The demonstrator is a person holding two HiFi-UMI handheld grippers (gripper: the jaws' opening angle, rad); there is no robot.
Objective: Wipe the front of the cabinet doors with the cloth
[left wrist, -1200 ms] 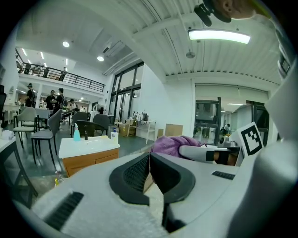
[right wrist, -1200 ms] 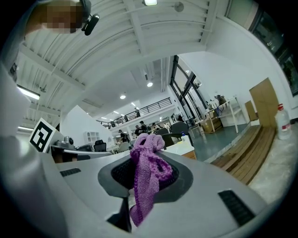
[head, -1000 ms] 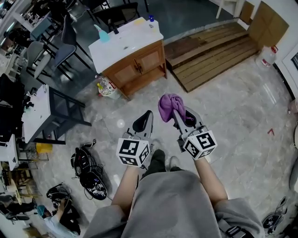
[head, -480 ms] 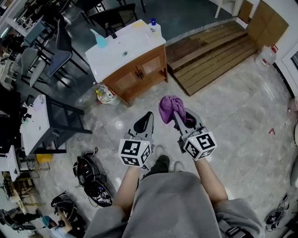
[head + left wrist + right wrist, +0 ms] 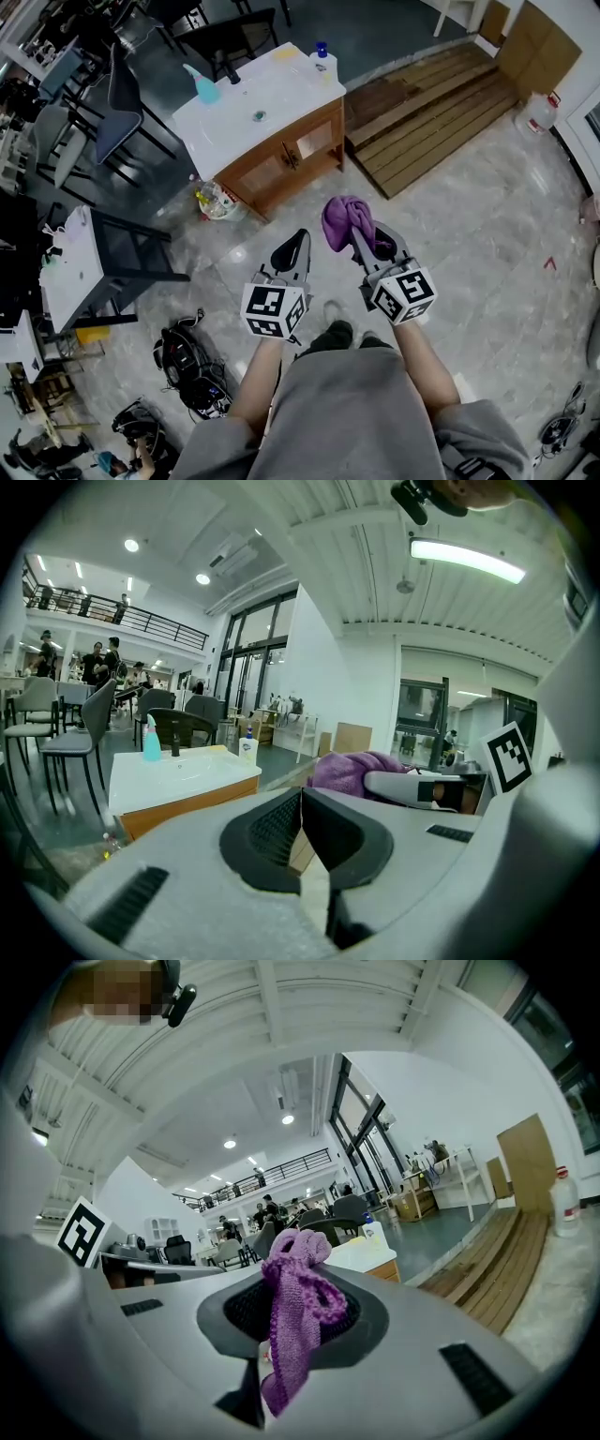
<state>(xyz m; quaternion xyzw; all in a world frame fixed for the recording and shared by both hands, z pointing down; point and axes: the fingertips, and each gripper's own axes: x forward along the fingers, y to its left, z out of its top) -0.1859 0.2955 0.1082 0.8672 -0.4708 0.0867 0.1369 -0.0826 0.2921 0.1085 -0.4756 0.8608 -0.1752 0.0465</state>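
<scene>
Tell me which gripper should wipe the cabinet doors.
Right. The right gripper is shut on the cloth; the left gripper is shut and empty. Both are short of the cabinet.

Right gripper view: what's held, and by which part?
The right gripper is shut on the purple cloth, pinching its bunched middle; a tail hangs below. The left gripper is shut, empty.

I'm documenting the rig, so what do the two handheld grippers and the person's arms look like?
The left gripper and right gripper are matching light grey plastic shells with black ribbed pads lining the jaws. Each carries a white cube printed with black square markers. No cables show. The person wears a grey top; the forearms are uncovered.
</scene>
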